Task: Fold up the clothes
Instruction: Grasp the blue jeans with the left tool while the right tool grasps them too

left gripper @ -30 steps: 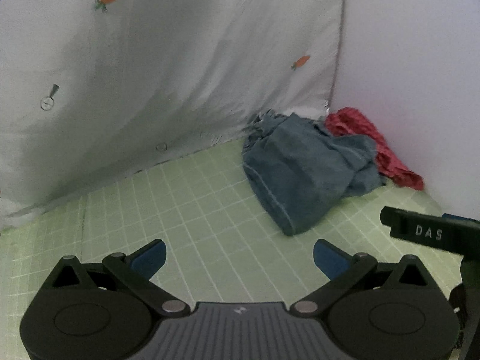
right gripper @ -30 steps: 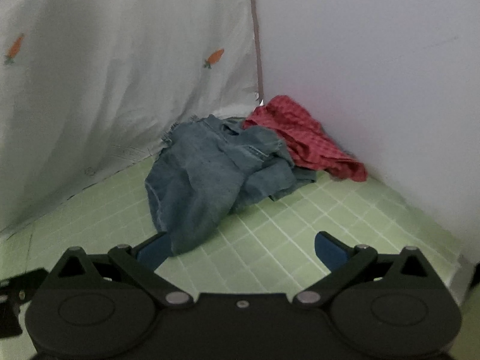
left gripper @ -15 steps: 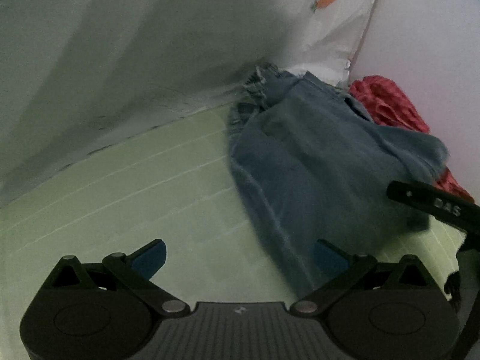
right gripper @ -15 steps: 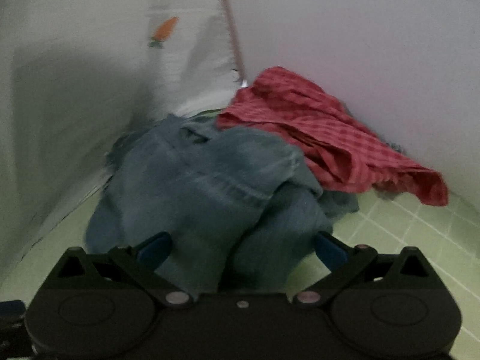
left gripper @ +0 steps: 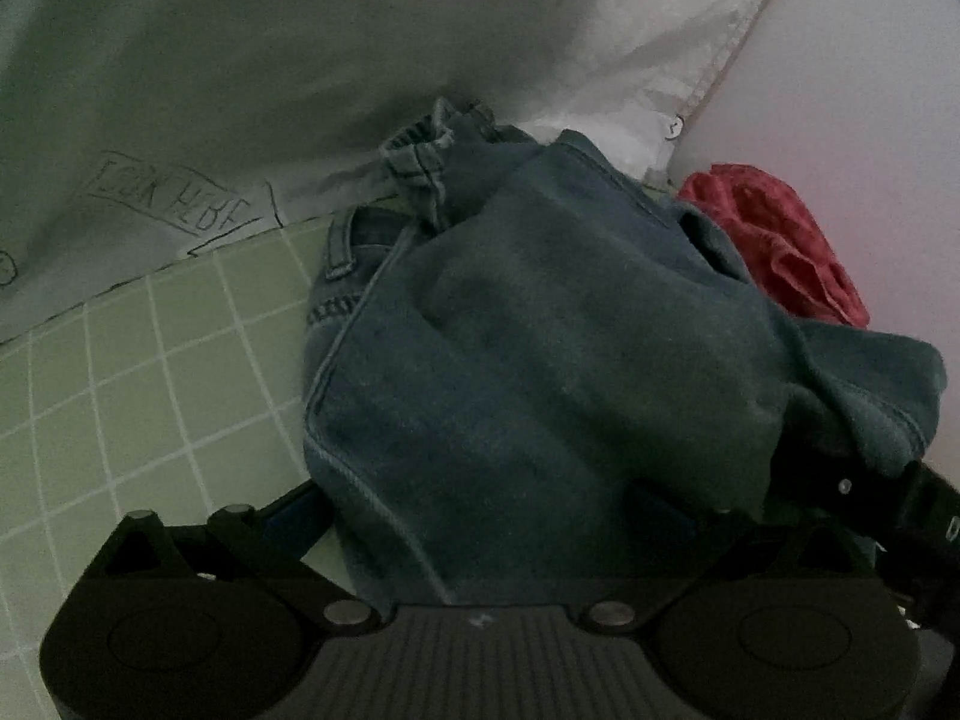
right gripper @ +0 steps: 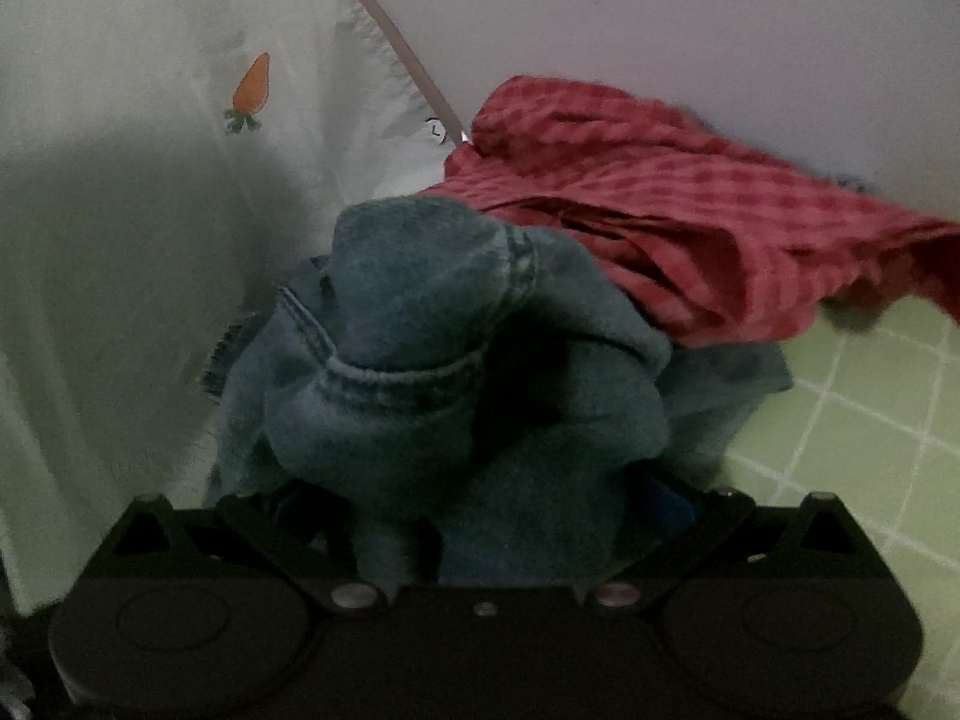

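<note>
the crumpled denim garment [left gripper: 540, 360] lies on the green checked mat [left gripper: 150, 372] in the corner, against the white carrot-print sheet [left gripper: 360, 60], with the red checked cloth [right gripper: 690, 228] touching it behind. the left gripper [left gripper: 480, 510] and right gripper [right gripper: 480, 504] each have both fingers spread wide, the denim bunched between them, not pinched.

Each gripper, left gripper [left gripper: 480, 516] and right gripper [right gripper: 480, 504], has a matte black body with two round discs, triangular cut-outs and silver pivot screws. Blue fingers [left gripper: 294, 513] extend forward of the screws. The left body carries a ribbed grey centre panel between its screws.
</note>
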The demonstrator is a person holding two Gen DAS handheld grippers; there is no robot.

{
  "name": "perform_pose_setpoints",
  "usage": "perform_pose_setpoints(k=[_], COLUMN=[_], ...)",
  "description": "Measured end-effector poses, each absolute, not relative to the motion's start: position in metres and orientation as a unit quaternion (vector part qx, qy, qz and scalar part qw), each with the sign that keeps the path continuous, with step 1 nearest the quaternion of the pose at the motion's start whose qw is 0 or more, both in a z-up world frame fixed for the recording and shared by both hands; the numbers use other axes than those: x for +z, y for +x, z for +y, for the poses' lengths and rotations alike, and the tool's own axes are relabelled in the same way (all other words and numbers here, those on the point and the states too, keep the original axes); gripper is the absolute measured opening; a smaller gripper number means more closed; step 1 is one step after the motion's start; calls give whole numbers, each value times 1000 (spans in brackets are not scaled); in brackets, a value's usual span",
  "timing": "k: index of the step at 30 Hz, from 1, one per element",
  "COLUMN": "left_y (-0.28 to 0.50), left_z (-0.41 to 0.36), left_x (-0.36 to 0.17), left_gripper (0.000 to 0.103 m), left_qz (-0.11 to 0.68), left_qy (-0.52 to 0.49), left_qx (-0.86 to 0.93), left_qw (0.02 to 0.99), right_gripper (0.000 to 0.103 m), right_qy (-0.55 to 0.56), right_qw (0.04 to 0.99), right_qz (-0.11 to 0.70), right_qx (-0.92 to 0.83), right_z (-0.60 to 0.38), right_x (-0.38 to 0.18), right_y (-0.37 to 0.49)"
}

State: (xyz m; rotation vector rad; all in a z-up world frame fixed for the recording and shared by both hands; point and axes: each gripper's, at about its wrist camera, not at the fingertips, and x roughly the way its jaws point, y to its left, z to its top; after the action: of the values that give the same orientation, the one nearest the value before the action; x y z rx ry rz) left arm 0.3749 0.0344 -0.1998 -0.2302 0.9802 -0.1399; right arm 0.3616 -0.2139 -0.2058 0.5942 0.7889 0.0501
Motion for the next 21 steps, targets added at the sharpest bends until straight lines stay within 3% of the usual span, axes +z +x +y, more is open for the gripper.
perform_pose_setpoints(k=[1,3,4,7,13,21], left_y=[373,371,370,363,332,245], left_z=[34,36,38,37,29,29], left_x=[-199,-196,-194,-182,-108,24], left_gripper=[87,70,55,28,14,13], left_qz=[467,463,462,456,388,249], left_qy=[-114,-129,-139,-153,-154,-176], left_qx=[-68,-66,-65,-65,-90,-93], left_qw=[874,874,874,875,904,948], right_gripper=[80,64,53,35,27,25], right_qy=[293,325,341,319,304,295], right_qw=[878,867,861,875,895,902], right_qz=[377,374,372,351,281,162], right_qx=[29,53,65,94,163,271], right_z=[-214,-215,-215,-206,-198,-191], right_x=[-206,-204,-204,-186,-124,-16], right_y=[362,360,359,353,332,278])
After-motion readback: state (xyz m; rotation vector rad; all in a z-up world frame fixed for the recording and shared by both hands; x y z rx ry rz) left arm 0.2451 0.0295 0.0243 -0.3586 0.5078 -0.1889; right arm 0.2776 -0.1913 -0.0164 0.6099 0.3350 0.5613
